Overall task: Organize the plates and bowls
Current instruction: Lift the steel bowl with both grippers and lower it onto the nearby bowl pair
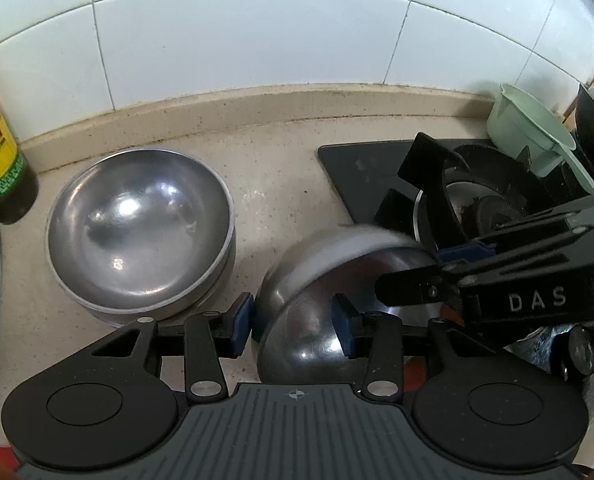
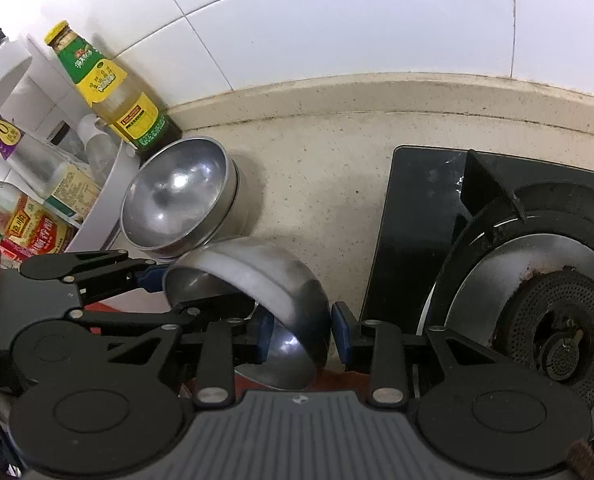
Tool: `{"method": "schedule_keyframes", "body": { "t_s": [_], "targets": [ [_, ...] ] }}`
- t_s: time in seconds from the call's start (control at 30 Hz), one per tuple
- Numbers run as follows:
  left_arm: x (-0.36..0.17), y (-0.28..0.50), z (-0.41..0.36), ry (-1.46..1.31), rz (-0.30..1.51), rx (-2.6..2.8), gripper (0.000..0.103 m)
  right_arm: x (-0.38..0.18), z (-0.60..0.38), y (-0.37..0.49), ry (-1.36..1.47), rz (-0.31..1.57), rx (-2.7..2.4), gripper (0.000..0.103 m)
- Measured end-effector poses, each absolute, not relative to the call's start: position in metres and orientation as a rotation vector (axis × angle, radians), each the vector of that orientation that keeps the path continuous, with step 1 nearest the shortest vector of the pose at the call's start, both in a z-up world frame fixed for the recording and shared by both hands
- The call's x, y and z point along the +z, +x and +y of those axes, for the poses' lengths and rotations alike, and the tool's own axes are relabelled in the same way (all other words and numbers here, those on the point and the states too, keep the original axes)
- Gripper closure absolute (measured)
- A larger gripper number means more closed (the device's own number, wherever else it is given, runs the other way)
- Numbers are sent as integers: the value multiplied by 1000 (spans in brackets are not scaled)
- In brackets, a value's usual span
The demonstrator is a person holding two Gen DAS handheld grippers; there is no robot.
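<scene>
Beige speckled countertop runs along a white tiled wall, black gas stove on the right, a white condiment rack with bottles on the far left. An oil bottle stands at the wall just beside the bowls.

Progress, judged from how things lie: partway. A stack of steel bowls already sits upright on the counter, far left of centre; it looks like at least two nested, since rims show one under another. One more steel bowl is in hand, tilted on its side, near centre between the stack and the stove, mouth turned toward the left. Left to do: bring it upright and nest it into the stack. No plates show in either view, so whether any remain I cannot tell.

Look of the held bowl: plain stainless, rounded, shiny with bright glare spots, a dull whitish band around the outside below the rim; its upper edge is smeared in the left wrist view.

Left gripper: blue pads clamped across the bowl's rim on its left side, one pad outside, one inside. Right gripper: pads straddle the bowl wall on its right side; inner pad is on the metal, outer pad probably touching, a slight gap may show, so a firm clamp is likely but not certain.
</scene>
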State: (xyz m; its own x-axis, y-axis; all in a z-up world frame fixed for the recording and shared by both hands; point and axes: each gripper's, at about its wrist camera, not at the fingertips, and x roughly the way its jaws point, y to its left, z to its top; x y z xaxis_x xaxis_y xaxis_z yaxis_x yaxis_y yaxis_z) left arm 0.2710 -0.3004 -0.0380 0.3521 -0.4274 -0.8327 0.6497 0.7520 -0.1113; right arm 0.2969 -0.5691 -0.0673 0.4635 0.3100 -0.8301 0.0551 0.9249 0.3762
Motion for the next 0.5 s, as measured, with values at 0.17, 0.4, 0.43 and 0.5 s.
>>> {"method": "schedule_keyframes", "body": {
  "t_s": [0.17, 0.4, 0.43, 0.5],
  "targets": [
    [-50, 280, -298, 236, 1039, -690, 51, -77, -570, 302, 405, 1087, 141, 74],
    [-66, 288, -294, 200, 1093, -679, 52, -92, -571, 307, 463, 1125, 152, 76],
    [-66, 286, -296, 209, 1088, -683, 51, -93, -570, 306, 456, 1129, 156, 76],
    [-66, 283, -297, 220, 1071, -681, 51, -96, -567, 302, 452, 1146, 161, 76]
  ]
}}
